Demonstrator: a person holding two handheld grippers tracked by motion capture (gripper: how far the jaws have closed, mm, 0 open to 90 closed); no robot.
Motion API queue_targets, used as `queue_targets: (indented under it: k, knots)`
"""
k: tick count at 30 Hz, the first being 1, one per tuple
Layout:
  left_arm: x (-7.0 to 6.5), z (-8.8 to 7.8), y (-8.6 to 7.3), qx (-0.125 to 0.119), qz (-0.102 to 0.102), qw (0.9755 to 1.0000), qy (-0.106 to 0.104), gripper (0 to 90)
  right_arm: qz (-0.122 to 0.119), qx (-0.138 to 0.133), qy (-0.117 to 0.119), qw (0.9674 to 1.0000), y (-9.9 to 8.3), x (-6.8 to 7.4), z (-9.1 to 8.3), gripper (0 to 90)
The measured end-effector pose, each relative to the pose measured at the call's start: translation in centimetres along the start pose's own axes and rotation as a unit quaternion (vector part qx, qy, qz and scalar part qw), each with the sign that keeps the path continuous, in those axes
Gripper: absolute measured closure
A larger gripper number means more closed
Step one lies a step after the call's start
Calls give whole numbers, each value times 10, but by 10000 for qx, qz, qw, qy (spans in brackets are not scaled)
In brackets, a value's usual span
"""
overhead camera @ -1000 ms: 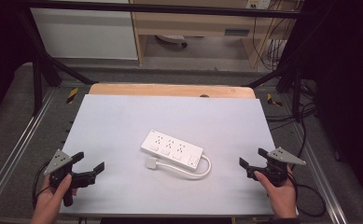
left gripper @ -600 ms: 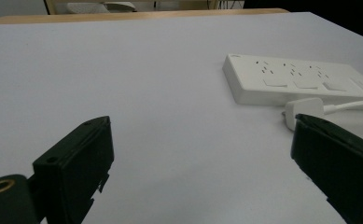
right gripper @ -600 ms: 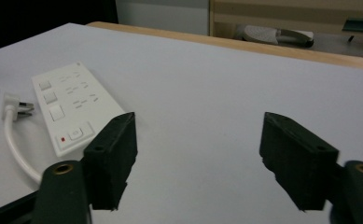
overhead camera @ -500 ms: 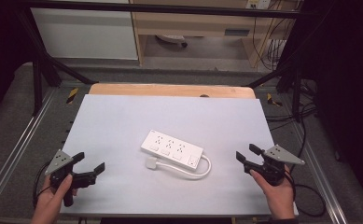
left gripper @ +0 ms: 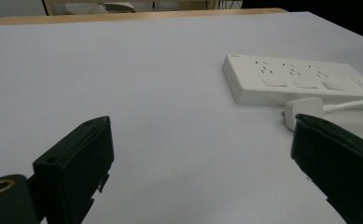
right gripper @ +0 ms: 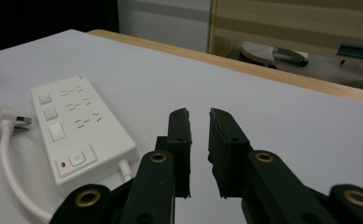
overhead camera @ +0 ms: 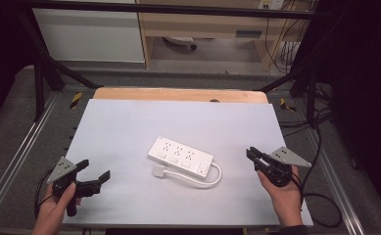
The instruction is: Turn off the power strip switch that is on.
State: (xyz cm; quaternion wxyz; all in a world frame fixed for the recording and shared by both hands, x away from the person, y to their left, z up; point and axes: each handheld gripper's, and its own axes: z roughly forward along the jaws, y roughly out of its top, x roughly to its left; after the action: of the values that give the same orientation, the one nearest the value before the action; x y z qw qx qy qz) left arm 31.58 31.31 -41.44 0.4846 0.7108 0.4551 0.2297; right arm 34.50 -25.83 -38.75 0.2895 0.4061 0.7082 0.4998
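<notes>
power strip (overhead camera: 180, 157) mid-frame on white table (overhead camera: 129, 122), lying flat, short cord (overhead camera: 212, 177) looped to plug (overhead camera: 159, 172) at its lower edge | left gripper (overhead camera: 94, 172) lower left, jaws spread wide, empty | right gripper (overhead camera: 252, 155) lower right, jaws nearly together, empty | strip likely rigid, light, smooth plastic; pinch across narrow width; cord floppy
</notes>
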Motion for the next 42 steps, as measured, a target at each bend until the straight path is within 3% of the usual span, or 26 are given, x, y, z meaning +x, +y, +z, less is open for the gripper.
queue_targets:
  k: [10,23,27,42]
  knots:
    - [-1,1,-1,14,-40,10000,32,58,-47,-58,145,9999,7,5,2,899]
    - [0,2,-2,51,-56,10000,3,58,64,-118,359,9993,25,9,10,900]
    - [1,2,-3,28,-161,9999,-12,60,112,-207,469,9986,32,12,16,900]
    - [0,4,-4,66,-190,9998,17,61,-51,-226,750,9969,45,23,25,900]
